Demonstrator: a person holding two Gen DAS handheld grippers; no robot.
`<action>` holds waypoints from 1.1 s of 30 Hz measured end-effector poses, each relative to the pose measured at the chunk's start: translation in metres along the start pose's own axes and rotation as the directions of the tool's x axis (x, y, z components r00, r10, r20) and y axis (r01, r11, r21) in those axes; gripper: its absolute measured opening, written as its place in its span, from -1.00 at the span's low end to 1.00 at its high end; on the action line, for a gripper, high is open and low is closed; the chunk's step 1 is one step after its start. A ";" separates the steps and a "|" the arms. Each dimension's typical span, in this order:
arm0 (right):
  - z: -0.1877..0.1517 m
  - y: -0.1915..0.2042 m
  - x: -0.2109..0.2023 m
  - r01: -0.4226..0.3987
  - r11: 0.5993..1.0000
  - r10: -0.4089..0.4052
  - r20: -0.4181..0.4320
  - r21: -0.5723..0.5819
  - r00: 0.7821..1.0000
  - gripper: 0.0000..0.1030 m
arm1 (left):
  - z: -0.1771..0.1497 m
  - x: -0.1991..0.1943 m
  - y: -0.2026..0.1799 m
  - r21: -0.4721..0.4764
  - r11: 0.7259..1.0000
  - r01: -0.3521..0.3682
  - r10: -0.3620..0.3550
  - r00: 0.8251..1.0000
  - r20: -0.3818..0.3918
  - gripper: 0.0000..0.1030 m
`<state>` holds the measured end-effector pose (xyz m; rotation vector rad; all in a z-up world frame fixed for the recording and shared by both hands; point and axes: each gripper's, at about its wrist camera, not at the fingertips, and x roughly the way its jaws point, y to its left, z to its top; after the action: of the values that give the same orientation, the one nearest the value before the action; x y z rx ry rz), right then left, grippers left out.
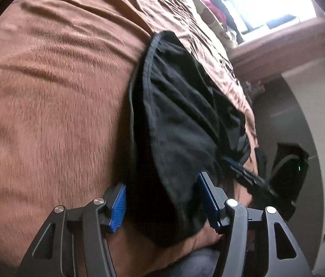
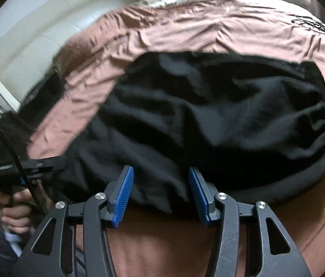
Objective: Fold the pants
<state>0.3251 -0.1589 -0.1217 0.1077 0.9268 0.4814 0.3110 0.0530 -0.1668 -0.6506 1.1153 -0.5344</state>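
The black pants (image 1: 181, 120) lie in a folded pile on the brown bed cover (image 1: 54, 106). My left gripper (image 1: 162, 198) is open, its blue pads on either side of the pile's near edge. My right gripper (image 1: 238, 168) shows at the pile's right side. In the right wrist view the pants (image 2: 220, 120) spread wide, elastic waistband at the right. My right gripper (image 2: 160, 194) is open, its pads astride the near hem. My left gripper (image 2: 33, 168), held in a hand, is at the pants' left edge.
The bed cover (image 2: 185, 34) is wrinkled all around the pants. A bright window and a ledge (image 1: 277, 46) with dark and pink things are beyond the bed. A white wall (image 2: 35, 34) and dark floor lie past the bed's edge.
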 end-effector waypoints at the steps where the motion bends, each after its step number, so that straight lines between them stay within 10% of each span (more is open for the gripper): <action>1: 0.000 0.001 0.000 0.009 1.000 -0.009 -0.001 -0.010 1.000 -0.13 | -0.003 -0.001 0.000 -0.001 1.000 0.001 -0.001 1.000 0.000 0.11; 9: 0.001 0.013 -0.008 0.017 0.997 -0.021 -0.045 -0.076 0.999 -0.13 | -0.013 -0.007 0.019 -0.060 0.998 0.001 0.001 1.000 0.023 -0.81; 33: 0.061 -0.020 0.035 0.018 0.994 -0.022 0.033 0.110 0.999 -0.40 | -0.031 -0.023 0.034 -0.155 0.988 0.028 -0.009 0.993 0.119 -0.83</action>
<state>0.3979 -0.1542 -0.1165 0.2058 0.9197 0.4084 0.2765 0.0859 -0.1851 -0.8195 1.0475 -0.4213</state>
